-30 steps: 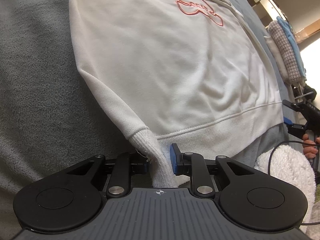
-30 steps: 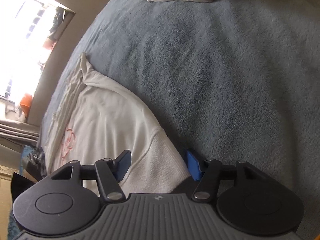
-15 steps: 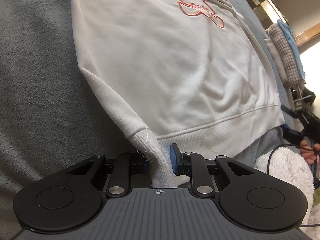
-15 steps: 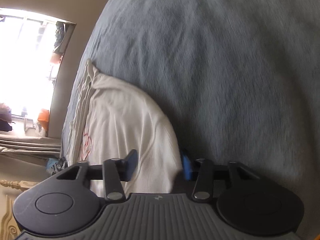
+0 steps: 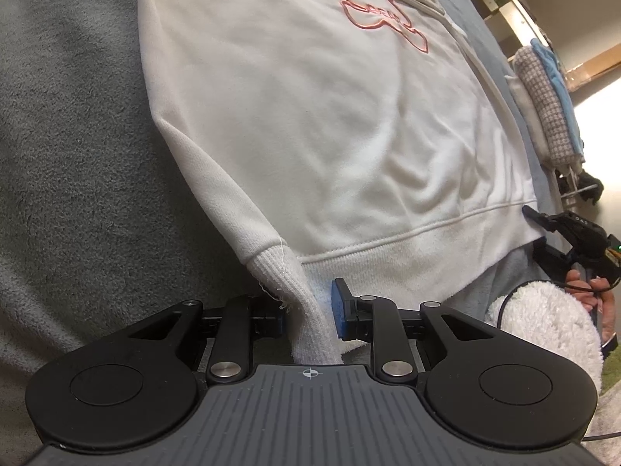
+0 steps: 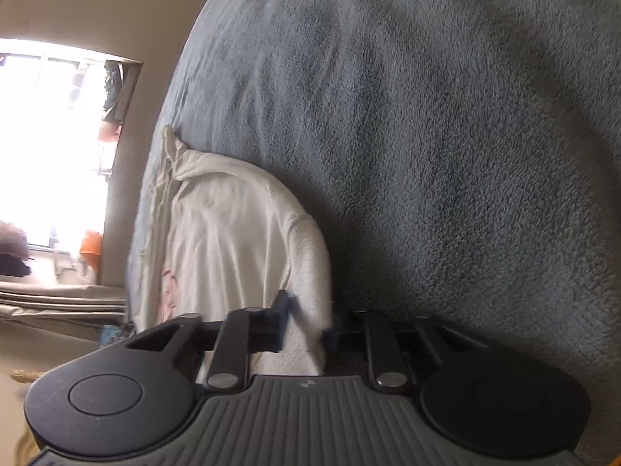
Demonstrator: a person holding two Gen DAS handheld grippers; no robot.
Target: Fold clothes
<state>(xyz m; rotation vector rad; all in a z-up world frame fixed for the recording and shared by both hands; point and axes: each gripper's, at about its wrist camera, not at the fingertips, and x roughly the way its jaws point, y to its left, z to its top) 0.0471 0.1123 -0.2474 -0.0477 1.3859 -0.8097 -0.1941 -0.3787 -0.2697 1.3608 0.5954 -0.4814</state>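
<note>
The white hoodie (image 5: 330, 124) lies flat on the grey fleece blanket (image 5: 77, 155), left gripper (image 5: 306, 314) pinching its cuff and hem corner, right gripper (image 6: 306, 330) closing on the other corner, which I reckon could slip out if lifted early.

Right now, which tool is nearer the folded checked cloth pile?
Right. The right tool is closing on the white sweatshirt's hem corner nearest the pile; the left tool holds the opposite corner.
</note>
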